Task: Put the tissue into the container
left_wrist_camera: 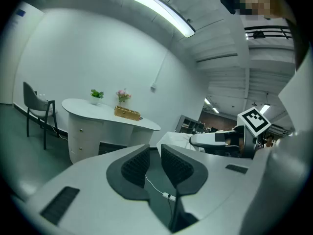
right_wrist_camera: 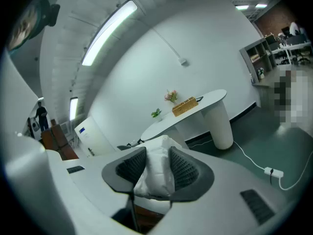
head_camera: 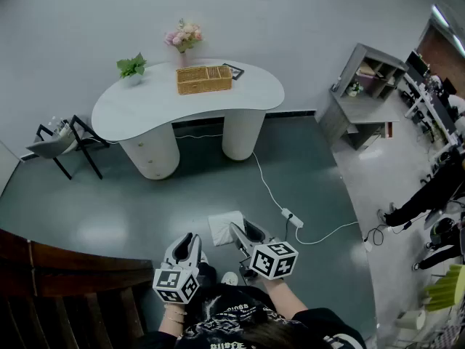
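Observation:
A white tissue pack (head_camera: 224,227) sits between the jaws of my right gripper (head_camera: 245,233), low in the head view over the grey floor. In the right gripper view the pads press on both sides of the tissue pack (right_wrist_camera: 157,155), so my right gripper (right_wrist_camera: 156,173) is shut on it. The wicker basket (head_camera: 204,78) stands on the white curved table (head_camera: 145,107) far ahead; it also shows as the small basket (right_wrist_camera: 184,106) beyond the jaws. My left gripper (head_camera: 189,244) hangs just left of the right one. Its jaws stand a narrow gap apart, and my left gripper (left_wrist_camera: 155,168) holds nothing.
A potted plant (head_camera: 131,67) and a vase of flowers (head_camera: 184,36) stand on the table beside the basket. A black chair (head_camera: 62,145) is at its left. A power strip with white cable (head_camera: 292,217) lies on the floor. A grey shelf unit (head_camera: 363,93) stands right; dark wooden panelling (head_camera: 65,275) fills the bottom left.

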`<state>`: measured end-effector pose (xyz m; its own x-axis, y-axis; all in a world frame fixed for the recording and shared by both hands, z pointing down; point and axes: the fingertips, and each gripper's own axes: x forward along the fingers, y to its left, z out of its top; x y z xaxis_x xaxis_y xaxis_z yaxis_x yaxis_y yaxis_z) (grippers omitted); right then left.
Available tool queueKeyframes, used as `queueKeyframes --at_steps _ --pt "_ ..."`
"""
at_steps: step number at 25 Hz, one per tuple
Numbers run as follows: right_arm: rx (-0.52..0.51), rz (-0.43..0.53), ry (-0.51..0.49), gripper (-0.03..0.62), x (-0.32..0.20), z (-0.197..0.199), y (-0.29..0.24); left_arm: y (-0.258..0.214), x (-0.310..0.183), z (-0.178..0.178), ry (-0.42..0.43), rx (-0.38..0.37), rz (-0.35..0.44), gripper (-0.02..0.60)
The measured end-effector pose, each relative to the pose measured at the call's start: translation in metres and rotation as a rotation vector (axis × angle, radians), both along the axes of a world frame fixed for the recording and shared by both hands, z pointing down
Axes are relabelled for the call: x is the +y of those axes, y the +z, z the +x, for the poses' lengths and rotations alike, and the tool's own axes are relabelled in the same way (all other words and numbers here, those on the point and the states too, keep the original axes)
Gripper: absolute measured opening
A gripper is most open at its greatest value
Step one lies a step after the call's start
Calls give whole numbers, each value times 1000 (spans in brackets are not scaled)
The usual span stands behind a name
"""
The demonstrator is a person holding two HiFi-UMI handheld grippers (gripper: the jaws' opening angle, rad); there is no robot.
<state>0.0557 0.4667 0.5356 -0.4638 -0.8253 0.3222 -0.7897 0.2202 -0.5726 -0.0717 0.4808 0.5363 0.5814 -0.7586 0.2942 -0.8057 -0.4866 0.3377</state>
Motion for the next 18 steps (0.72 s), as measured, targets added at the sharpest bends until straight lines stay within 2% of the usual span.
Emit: queueKeyframes --at_steps 9,18 --pt "10 -22 3 179 -26 -12 4 4 -35 -3 27 -21 -5 75" --pt "58 -5 40 179 -77 -34 0 1 -97 -35 37 -55 38 75"
